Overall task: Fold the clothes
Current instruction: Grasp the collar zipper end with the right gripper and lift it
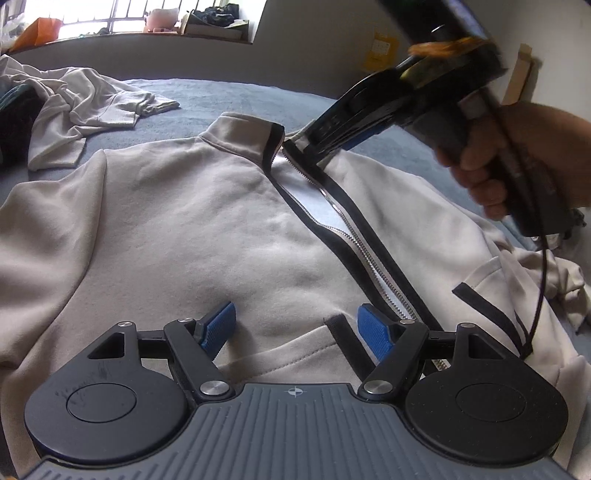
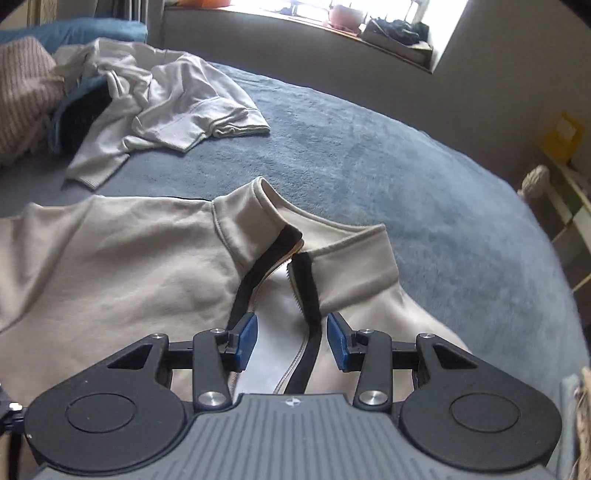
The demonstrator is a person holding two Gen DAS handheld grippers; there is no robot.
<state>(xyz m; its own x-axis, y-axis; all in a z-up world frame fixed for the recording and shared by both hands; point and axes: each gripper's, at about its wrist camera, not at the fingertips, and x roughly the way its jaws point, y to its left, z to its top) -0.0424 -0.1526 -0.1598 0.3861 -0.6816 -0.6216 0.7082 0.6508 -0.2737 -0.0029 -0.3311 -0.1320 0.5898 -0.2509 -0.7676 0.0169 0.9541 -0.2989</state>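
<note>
Meanwhile, a beige zip jacket [image 1: 177, 229] is lying flat on the blue bed [image 2: 369, 147] (zipper partly undone); the left tool [image 1: 295, 328] is hovering open over its hem, the right tool [image 2: 291, 341] gaping above the collar, gripping nothing.

The jacket [image 2: 129, 273] lies flat on the bed [image 2: 406, 166], a crumpled garment [image 2: 177, 107] behind it to the left.

I see a bed [image 2: 388, 155] under a blue blanket, grey wall [image 2: 295, 62] behind. A bright barred window [image 1: 122, 18], its sill [image 1: 147, 37] cluttered. White shelving [image 2: 569, 206] stands at right.
</note>
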